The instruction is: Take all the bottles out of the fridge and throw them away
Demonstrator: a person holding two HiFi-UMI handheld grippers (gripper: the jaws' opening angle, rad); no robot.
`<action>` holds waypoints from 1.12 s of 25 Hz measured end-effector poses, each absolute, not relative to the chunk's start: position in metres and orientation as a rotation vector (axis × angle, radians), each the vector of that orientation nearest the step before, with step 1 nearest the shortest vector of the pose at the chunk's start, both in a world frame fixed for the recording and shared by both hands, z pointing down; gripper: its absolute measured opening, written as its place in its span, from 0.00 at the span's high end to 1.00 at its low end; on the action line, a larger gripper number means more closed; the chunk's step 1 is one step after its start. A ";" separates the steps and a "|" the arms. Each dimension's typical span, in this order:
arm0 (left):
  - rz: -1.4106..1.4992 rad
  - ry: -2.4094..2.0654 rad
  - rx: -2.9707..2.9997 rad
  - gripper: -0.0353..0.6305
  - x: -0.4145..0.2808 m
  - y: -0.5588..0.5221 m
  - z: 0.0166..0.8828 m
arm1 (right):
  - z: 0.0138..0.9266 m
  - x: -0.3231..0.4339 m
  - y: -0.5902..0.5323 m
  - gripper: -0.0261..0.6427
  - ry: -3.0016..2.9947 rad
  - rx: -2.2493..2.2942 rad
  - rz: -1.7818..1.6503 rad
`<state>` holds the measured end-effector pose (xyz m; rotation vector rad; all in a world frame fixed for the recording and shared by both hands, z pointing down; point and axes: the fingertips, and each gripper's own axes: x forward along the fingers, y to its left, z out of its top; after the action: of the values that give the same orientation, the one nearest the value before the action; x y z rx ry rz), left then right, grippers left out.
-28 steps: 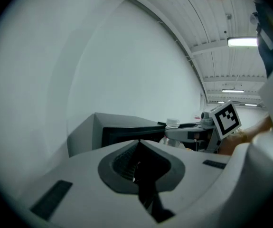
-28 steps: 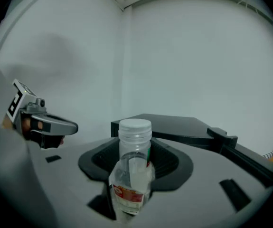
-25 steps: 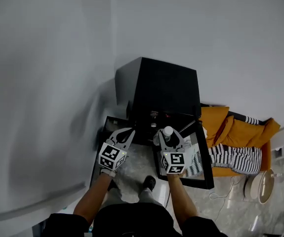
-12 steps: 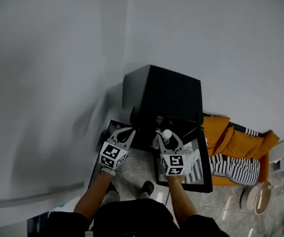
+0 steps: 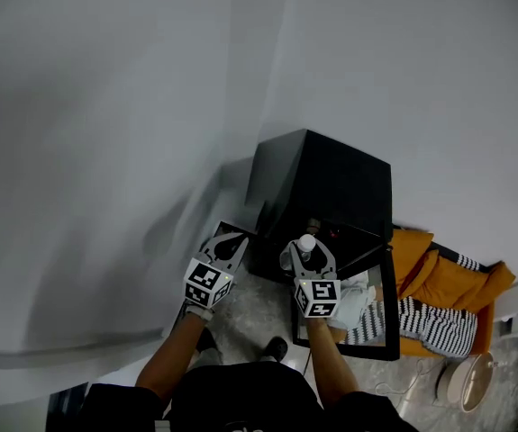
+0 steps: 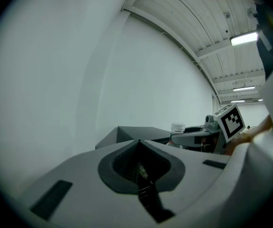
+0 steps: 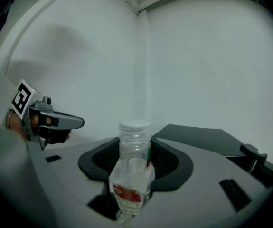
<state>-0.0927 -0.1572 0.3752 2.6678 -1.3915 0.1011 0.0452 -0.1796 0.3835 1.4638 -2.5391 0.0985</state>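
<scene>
Head view: the left gripper [image 5: 231, 239] and the right gripper [image 5: 305, 252] are reaching forward side by side, just in front of the black fridge [image 5: 331, 183], whose door [image 5: 393, 313] is standing open. The right gripper is carrying a clear plastic bottle [image 5: 306, 242], white cap up, outside the fridge. Left gripper view: the jaws are sitting together with nothing between them. Right gripper view: the jaws are clamping the bottle's body, and the bottle is standing upright with its red label low.
</scene>
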 end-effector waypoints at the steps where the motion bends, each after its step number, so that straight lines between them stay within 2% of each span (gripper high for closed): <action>1: 0.104 -1.397 2.667 0.94 -0.099 -0.157 0.374 | 0.382 0.037 -0.180 0.65 -2.548 1.454 0.097; 13: 0.062 -1.449 2.648 0.94 -0.165 -0.144 0.360 | 0.373 -0.047 -0.166 0.65 -2.620 1.372 0.070; 28: 0.053 -1.461 2.607 0.94 -0.210 -0.145 0.370 | 0.370 -0.095 -0.173 0.66 -2.660 1.304 0.060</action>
<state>-0.2104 -0.1446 0.3702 2.6066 -1.4610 0.0534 -0.0948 -0.1728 0.3701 1.3042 -2.6604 0.0598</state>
